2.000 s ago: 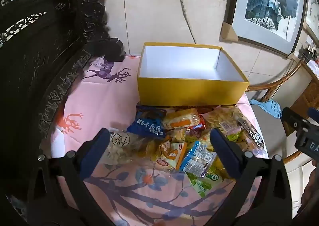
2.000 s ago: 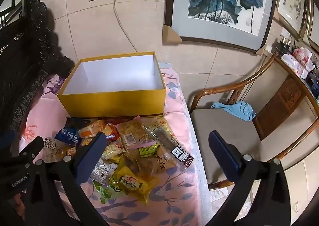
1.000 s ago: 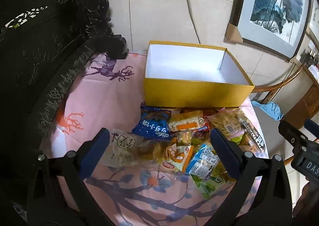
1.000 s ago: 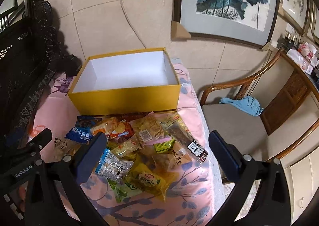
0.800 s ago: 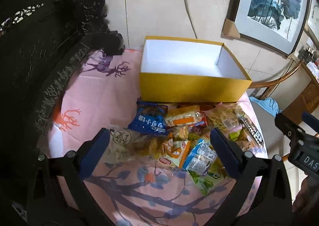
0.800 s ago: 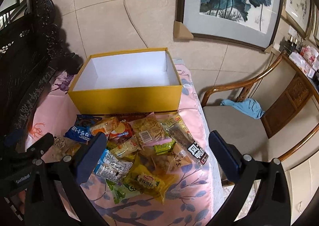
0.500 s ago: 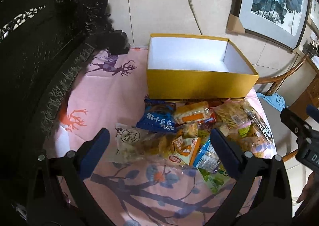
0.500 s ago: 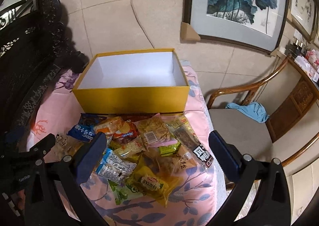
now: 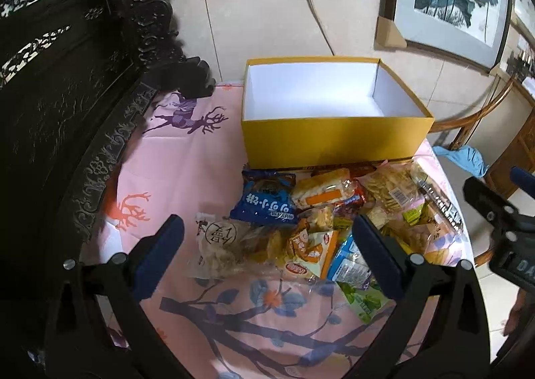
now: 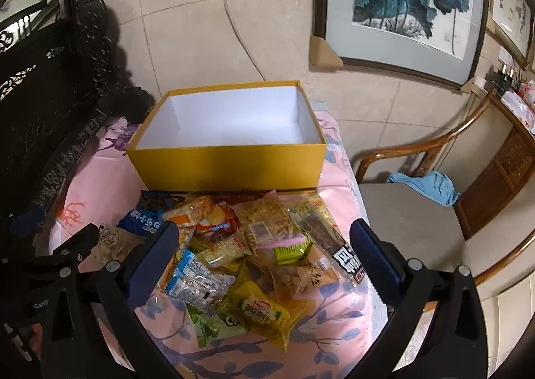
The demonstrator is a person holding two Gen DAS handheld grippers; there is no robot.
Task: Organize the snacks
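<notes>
**Yellow box empty, whole snack heap waiting out front**

Yellow cardboard box [image 10: 230, 161] sits open at the back of the worktop [image 9: 174, 158], white inside, nothing in it. All the snacks [image 10: 240, 245] are dumped in one loose pile just in front of its near wall, a few packets touching or nearly touching it. So sorting hasn't started, far as I can judge.

Left tool [image 9: 267, 255] hovers above the left side of the pile, spread wide, nothing between its fingers. Right tool [image 10: 260, 252] is the same over the right side: wide apart, holding nothing. Each one shows up at the edge of the other's view, so they're working pretty close together.

What could go wrong from here:

- The packets overlap a lot. The blue bag [image 9: 267, 201] lies on its neighbours, and the pale round-stamped bag [image 9: 220, 242] tucks under others. Pinch one and you may drag two.
- Slick crinkly wrappers probably slip out of a shallow pinch, especially the flat ones like the yellow-green packet [image 10: 260, 308].
- The long dark strip packet [image 10: 334, 245] and things by it sit near the right edge of the worktop, with a chair [image 10: 411, 211] just beyond. A careless nudge could send something off.
- Both tools going for the middle at once could bump.
</notes>
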